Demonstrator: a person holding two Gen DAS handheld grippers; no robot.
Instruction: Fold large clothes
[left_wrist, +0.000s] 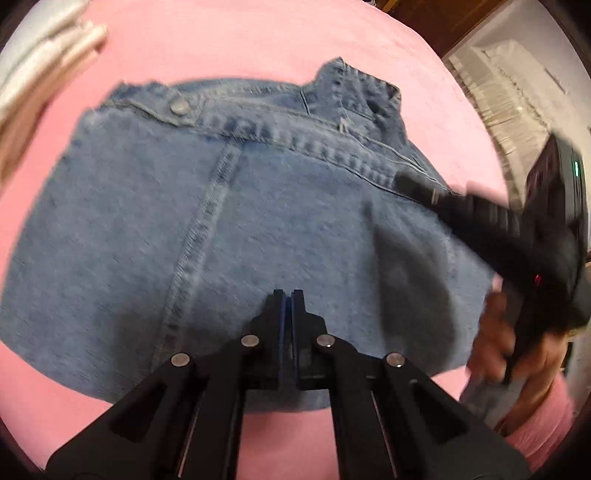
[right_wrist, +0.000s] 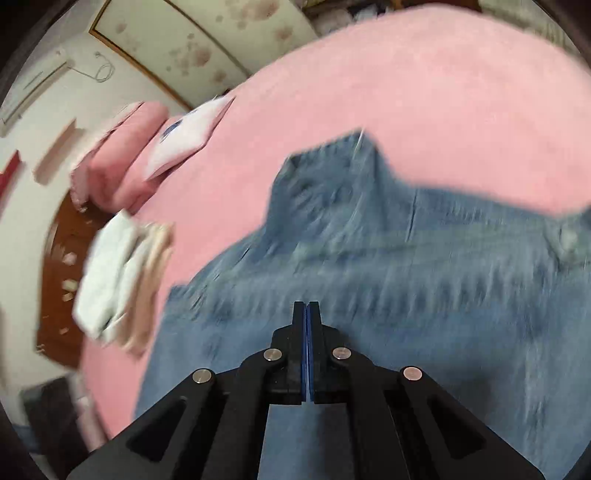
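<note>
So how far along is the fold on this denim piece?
Mostly done, it seems: the denim garment lies as a compact folded block on the pink bed cover. Neither gripper holds cloth: the left gripper and right gripper are shut over it. Left: perhaps a final fold or moving it to the folded pile.

Pink bed (left_wrist: 258, 40), folded jeans (left_wrist: 258, 221), stacked linens (right_wrist: 118, 280)

faded blue denim garment (left_wrist: 229, 229) with paler stitched seams lies on a plain pink bedspread (left_wrist: 258, 40); at ten o'clock, a white and beige folded cloth stack (right_wrist: 118, 284); black grippers.
</note>
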